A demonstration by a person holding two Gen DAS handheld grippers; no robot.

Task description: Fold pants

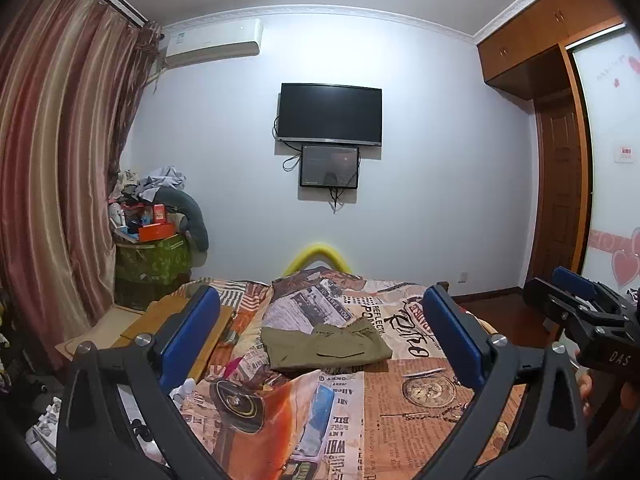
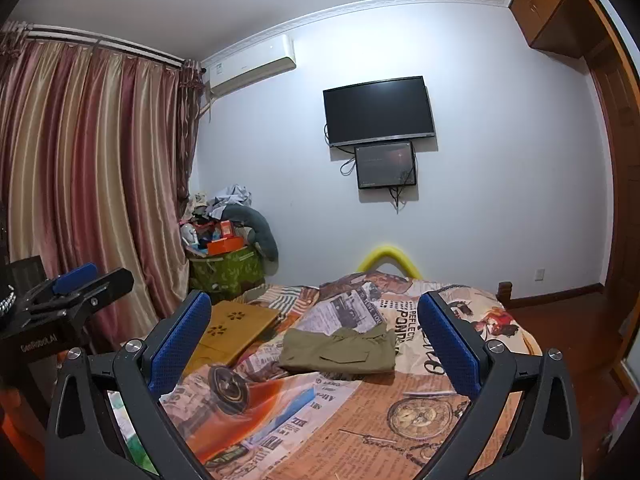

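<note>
Olive-green pants (image 1: 326, 346) lie folded into a compact rectangle on the bed, also seen in the right wrist view (image 2: 340, 350). My left gripper (image 1: 322, 320) is open and empty, held above the near part of the bed, well short of the pants. My right gripper (image 2: 314, 320) is open and empty too, at a similar distance from them. Each gripper shows at the edge of the other's view: the right gripper (image 1: 576, 300) and the left gripper (image 2: 76, 284).
The bed (image 1: 420, 412) has a newspaper-print cover with a raised fold near me. A wooden board (image 2: 232, 332) lies at its left edge. A cluttered green bin (image 1: 154, 262), curtains (image 1: 60, 180), a wall TV (image 1: 330, 114) and a wardrobe (image 1: 560, 160) surround it.
</note>
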